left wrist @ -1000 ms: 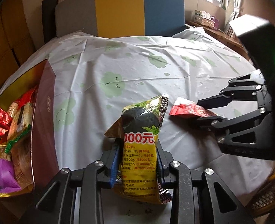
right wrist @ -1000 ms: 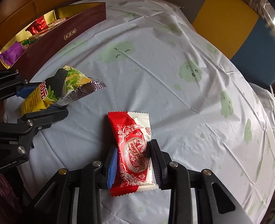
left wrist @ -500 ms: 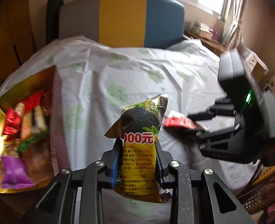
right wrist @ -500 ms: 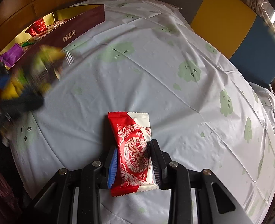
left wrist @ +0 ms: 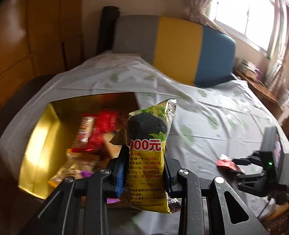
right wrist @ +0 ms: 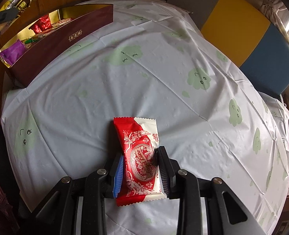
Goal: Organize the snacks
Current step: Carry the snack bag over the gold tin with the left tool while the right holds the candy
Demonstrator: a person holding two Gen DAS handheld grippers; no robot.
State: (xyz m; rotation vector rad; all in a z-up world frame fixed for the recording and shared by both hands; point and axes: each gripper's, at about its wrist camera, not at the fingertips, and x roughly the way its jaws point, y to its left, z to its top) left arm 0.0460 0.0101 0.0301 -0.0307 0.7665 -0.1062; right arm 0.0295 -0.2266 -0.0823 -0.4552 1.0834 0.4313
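My left gripper (left wrist: 144, 164) is shut on a yellow snack packet (left wrist: 148, 152) with a dark picture and holds it upright in the air, over the near right part of the gold-lined box (left wrist: 40, 137). The box holds several blurred snacks (left wrist: 97, 133). My right gripper (right wrist: 139, 164) is shut on a red and white snack packet (right wrist: 139, 156) low over the tablecloth; it also shows in the left wrist view (left wrist: 242, 166) at the far right. In the right wrist view the box (right wrist: 66, 37) stands at the table's far left, and the left gripper (right wrist: 3, 15) shows at the top left corner.
A white tablecloth with green cartoon prints (right wrist: 164, 78) covers the round table. A chair with a grey, yellow and blue back (left wrist: 175, 47) stands behind the table. Wooden panelling (left wrist: 26, 39) is at the left, a window and cluttered shelf (left wrist: 250, 70) at the right.
My left gripper has swung left and risen with the yellow packet, from the table middle to over the box. My right gripper has kept its hold on the red packet with little movement.
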